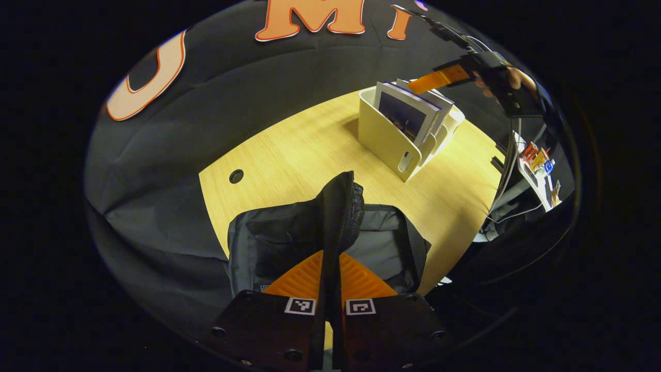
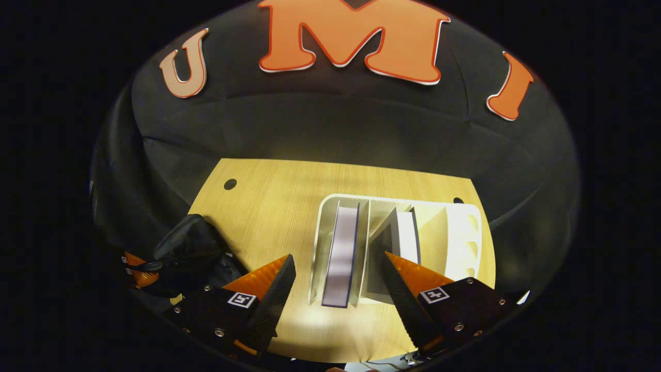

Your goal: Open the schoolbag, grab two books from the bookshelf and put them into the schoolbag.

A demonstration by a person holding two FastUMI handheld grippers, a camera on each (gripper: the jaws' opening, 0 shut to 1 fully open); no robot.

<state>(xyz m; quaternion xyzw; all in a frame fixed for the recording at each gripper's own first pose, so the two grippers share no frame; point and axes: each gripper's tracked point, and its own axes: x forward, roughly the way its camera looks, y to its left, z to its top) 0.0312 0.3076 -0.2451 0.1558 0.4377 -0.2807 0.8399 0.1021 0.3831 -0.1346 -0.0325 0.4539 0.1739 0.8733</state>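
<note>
The left claw (image 1: 330, 289) was pinching a raised fold of the schoolbag (image 1: 289, 243) — its two fingers pressed together on the black flap with its zipper edge, which stood up between them. In the left gripper view the schoolbag lay on the wooden table (image 1: 289, 155), on the near side of the bookshelf (image 1: 392, 139), its dark body spread flat beneath the lifted flap. A small round hole (image 1: 236, 176) in the table sat to the left of the bookshelf, well apart from it. The bookshelf, a pale divided rack, stood upright on the table with books (image 1: 408, 111) leaning in its slots. Above and to the right of the bookshelf, the right claw (image 1: 444, 77) hung in the air, held by a person's hand (image 1: 516, 80).

In the right gripper view the schoolbag (image 2: 191, 248) lay to the left of the bookshelf (image 2: 465, 232), with the left claw (image 2: 137, 276) gripping it at the far left edge. The right claw (image 2: 338, 289) was spread wide above the bookshelf's near end — touching nothing. Between its fingers stood a book with a pale edge (image 2: 342, 253) in the left slot; a second book (image 2: 405, 235) leaned in the next slot to the right.
</note>
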